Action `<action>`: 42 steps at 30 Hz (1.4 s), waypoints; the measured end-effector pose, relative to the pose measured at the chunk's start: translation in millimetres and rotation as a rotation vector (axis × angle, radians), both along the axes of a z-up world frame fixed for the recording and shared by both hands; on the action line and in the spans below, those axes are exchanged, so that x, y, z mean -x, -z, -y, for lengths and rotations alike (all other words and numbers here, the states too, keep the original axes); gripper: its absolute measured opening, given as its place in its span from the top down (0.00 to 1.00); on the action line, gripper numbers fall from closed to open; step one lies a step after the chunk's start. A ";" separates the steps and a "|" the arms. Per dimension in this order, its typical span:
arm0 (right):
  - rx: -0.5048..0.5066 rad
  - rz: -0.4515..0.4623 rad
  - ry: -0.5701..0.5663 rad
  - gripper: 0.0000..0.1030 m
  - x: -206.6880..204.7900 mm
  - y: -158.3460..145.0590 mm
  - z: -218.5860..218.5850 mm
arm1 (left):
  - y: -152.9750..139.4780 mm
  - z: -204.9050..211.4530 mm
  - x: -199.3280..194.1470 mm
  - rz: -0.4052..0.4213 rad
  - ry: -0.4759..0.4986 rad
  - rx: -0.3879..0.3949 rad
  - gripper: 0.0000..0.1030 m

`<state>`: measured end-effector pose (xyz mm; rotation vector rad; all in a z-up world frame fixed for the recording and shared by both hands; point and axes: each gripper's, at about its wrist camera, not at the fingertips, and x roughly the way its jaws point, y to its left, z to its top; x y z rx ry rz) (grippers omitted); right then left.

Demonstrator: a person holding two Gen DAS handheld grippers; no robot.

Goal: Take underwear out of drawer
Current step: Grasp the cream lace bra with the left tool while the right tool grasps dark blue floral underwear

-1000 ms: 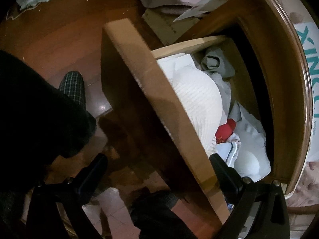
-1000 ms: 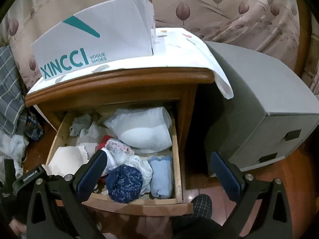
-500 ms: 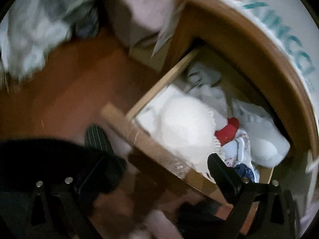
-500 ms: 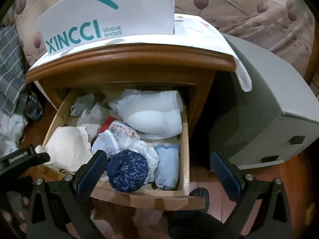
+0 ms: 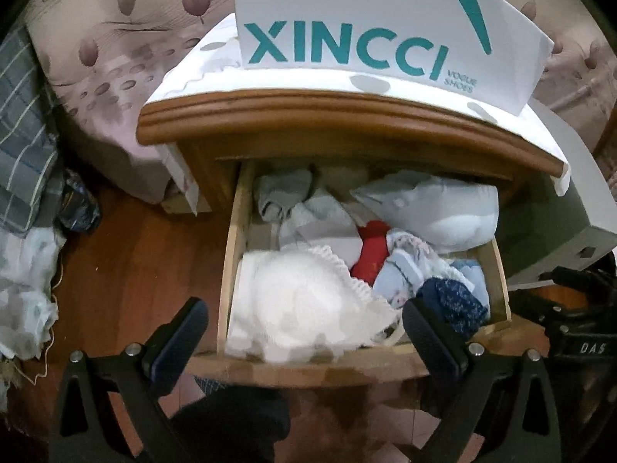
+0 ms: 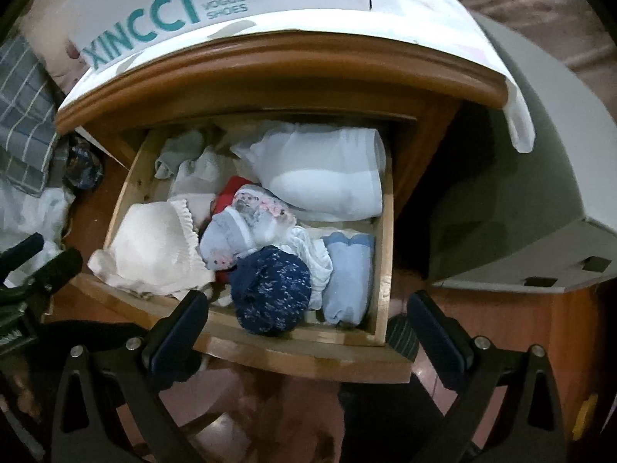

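Observation:
The wooden drawer (image 5: 308,366) (image 6: 293,351) of a nightstand is pulled out and full of folded underwear. A white lacy piece (image 5: 300,301) (image 6: 154,250) lies at the front left. A dark blue patterned piece (image 6: 272,289) (image 5: 455,301), a light blue one (image 6: 349,274) and a red one (image 5: 372,254) lie beside it, with a large white bundle (image 6: 324,173) (image 5: 435,208) at the back. My left gripper (image 5: 304,339) hangs open just above the drawer's front edge, over the white lacy piece. My right gripper (image 6: 308,332) is open above the front edge near the dark blue piece. Neither holds anything.
A white XINCCI shoe box (image 5: 378,34) (image 6: 216,4) stands on the nightstand top. A grey box (image 6: 532,200) sits to the right. Clothes and a plaid cloth (image 5: 23,142) lie on the wooden floor at the left. The person's slipper (image 6: 403,335) shows below the drawer.
The left gripper has swung round from beside the drawer's left side to face it head-on. The right gripper has moved closer and lower over the drawer. The contents have not moved.

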<state>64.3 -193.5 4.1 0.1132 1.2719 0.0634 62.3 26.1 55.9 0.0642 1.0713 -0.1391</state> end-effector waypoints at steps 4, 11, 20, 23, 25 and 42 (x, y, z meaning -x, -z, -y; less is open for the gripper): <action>-0.001 -0.061 0.006 0.01 -13.9 1.9 -4.4 | 11.2 -3.0 -16.1 -0.011 0.012 0.003 0.00; -0.053 -0.219 0.017 0.15 -33.4 29.0 -19.7 | 34.5 -19.4 -32.6 -0.039 -0.010 0.037 0.00; -0.013 -0.357 0.011 0.20 -47.0 74.2 -40.9 | 48.2 -51.0 -42.0 -0.079 -0.133 0.170 0.00; -0.002 -0.376 0.005 0.20 -48.0 84.1 -46.9 | 49.0 -58.0 -42.2 -0.086 -0.157 0.216 0.00; 0.003 -0.394 0.006 0.20 -49.1 91.3 -50.0 | 51.3 -62.3 -43.6 -0.093 -0.183 0.226 0.00; -0.047 -0.504 0.073 0.63 -46.1 138.8 -52.0 | 59.5 -74.0 -44.4 -0.120 -0.234 0.236 0.00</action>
